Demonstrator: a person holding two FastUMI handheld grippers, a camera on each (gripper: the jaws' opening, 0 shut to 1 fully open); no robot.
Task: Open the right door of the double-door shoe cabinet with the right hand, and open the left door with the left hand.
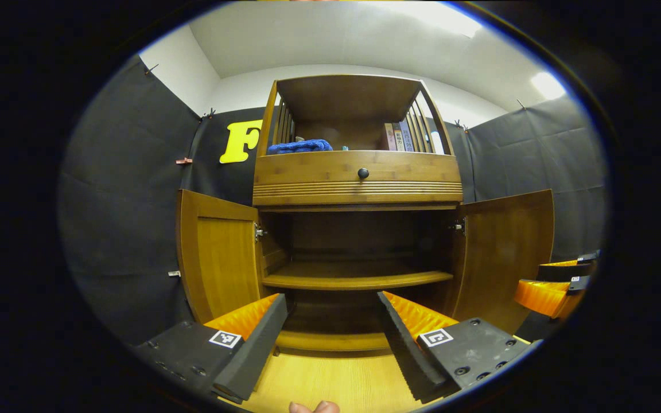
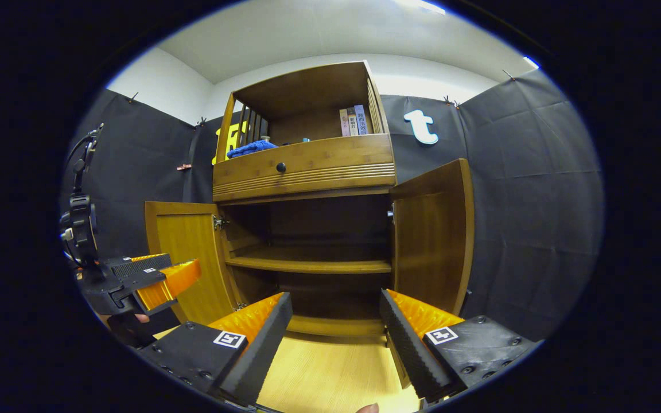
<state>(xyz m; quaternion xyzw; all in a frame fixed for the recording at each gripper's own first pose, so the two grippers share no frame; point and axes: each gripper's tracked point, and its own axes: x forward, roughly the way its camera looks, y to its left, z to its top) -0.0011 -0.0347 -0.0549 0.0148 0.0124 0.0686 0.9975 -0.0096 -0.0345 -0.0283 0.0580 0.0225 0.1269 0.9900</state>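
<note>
Shoe cabinet (image 1: 357,183) stood dead ahead on wooden floor (image 1: 319,381). Left door (image 1: 218,261) and right door (image 1: 505,258) both swung wide off cabinet front; inner shelf (image 1: 357,279) exposed. Task judged complete. Left tool (image 1: 330,338) gaped wide, empty, low before cabinet base. Right tool (image 2: 336,338) likewise wide, empty. Doors looked like rigid hinged wood panels, light to swing, smooth-faced; best gripped at free vertical edge, farthest from hinge (image 1: 259,232).
</note>
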